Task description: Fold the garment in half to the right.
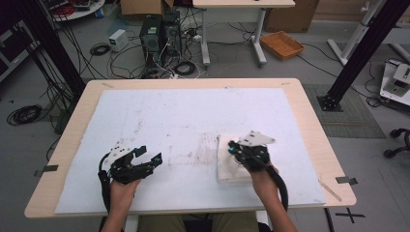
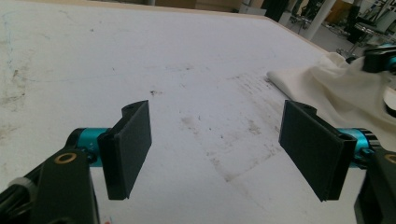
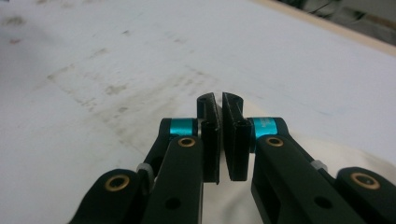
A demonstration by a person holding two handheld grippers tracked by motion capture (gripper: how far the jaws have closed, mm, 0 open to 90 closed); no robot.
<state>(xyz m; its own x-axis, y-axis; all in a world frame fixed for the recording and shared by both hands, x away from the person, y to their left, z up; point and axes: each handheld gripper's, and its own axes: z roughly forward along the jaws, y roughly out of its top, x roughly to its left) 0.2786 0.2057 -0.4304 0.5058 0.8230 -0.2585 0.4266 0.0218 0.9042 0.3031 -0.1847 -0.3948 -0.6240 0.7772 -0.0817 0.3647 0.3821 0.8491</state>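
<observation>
A cream folded cloth (image 1: 226,170) lies on the white sheet at the front right of the table. My right gripper (image 1: 232,147) hangs over the cloth's far left part, the hand behind it. In the right gripper view its jaws (image 3: 220,101) stand almost together with nothing visible between them, and the cloth (image 3: 357,156) spreads below. My left gripper (image 1: 149,154) rests at the front left, pointing right, well apart from the cloth. Its jaws (image 2: 215,140) stand wide open over the bare sheet, with the cloth (image 2: 336,88) farther off.
A stained white sheet (image 1: 193,111) covers most of the wooden table (image 1: 309,121). On the floor beyond the table stand computer towers (image 1: 159,34) among cables, an orange tray (image 1: 282,44) and a desk's legs. Black frame posts rise at both sides.
</observation>
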